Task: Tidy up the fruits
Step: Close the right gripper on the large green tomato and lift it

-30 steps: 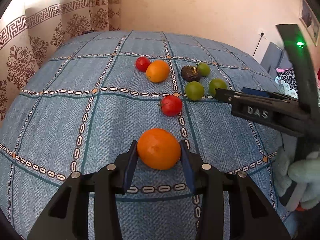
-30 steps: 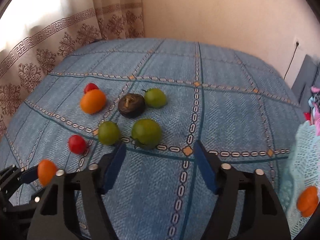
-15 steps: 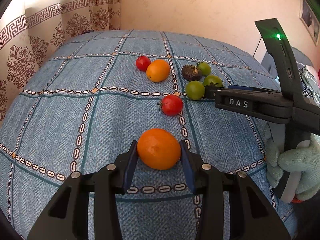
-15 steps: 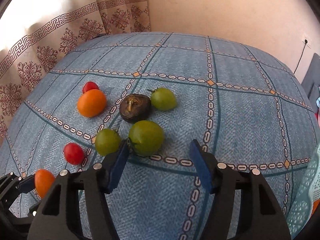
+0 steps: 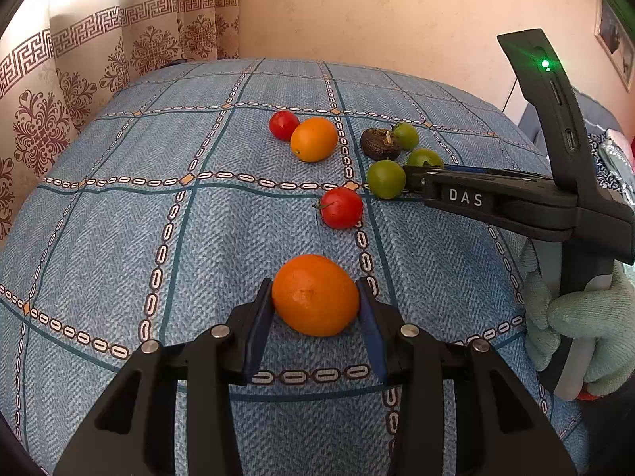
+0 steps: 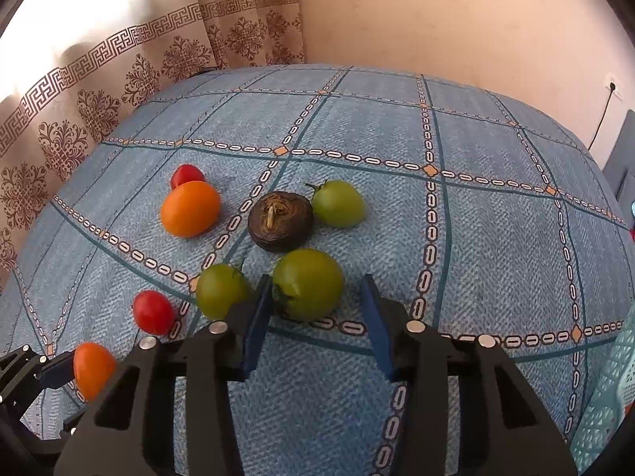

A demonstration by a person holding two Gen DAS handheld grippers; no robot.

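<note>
My left gripper [image 5: 315,313] is shut on an orange [image 5: 315,295] low over the blue checked cloth [image 5: 119,238]. My right gripper [image 6: 317,309] is closing around a large green fruit [image 6: 307,283]. Its left pad touches the fruit, while the right pad [image 6: 375,317] still stands a little apart. A smaller green fruit [image 6: 220,289] lies just left of that jaw. Beyond are a dark brown fruit [image 6: 279,220], a third green fruit [image 6: 339,202], a second orange [image 6: 190,208] and two red tomatoes [image 6: 152,311] [image 6: 186,174].
A patterned curtain [image 6: 99,91] hangs at the left and far edge of the cloth, a plain wall behind. A pale blue mesh basket [image 6: 607,396] stands at the right edge. A gloved hand [image 5: 579,325] holds the right gripper's handle.
The right gripper moved forward over the large green fruit and its jaws narrowed around it. The left gripper stayed still with the orange in it.
</note>
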